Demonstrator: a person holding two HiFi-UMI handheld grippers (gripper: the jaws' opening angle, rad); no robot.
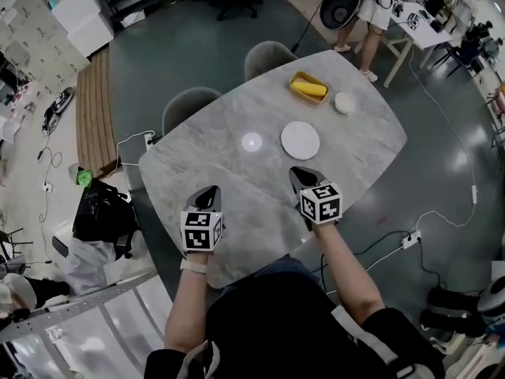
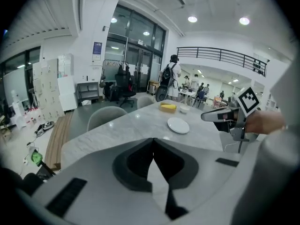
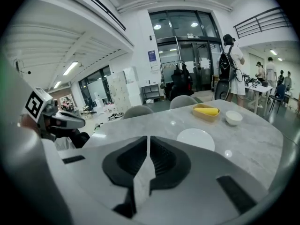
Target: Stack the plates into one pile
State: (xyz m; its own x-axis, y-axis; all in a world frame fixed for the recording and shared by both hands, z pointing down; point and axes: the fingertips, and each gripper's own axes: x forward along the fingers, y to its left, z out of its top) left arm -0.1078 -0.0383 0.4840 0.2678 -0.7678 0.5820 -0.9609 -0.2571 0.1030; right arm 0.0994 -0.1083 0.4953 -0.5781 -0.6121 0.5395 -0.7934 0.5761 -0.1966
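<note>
Bench: grey marble, rounded.
Left hand-held gripper, right hand-held gripper: both jaws closed, empty, over the near edge.
Plate: white, 12 o'clock of right hand-held gripper.
Tray: yellow, 12 o'clock of Plate.
Bowl: 1 o'clock of Plate.

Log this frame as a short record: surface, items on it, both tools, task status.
surface: grey marble table
items: white plate mid-table; yellow dish and small bowl at the far end
left tool: shut, empty, over the table's near side
right tool: shut, empty, just short of the plate
task status: no other loose plate in view
</note>
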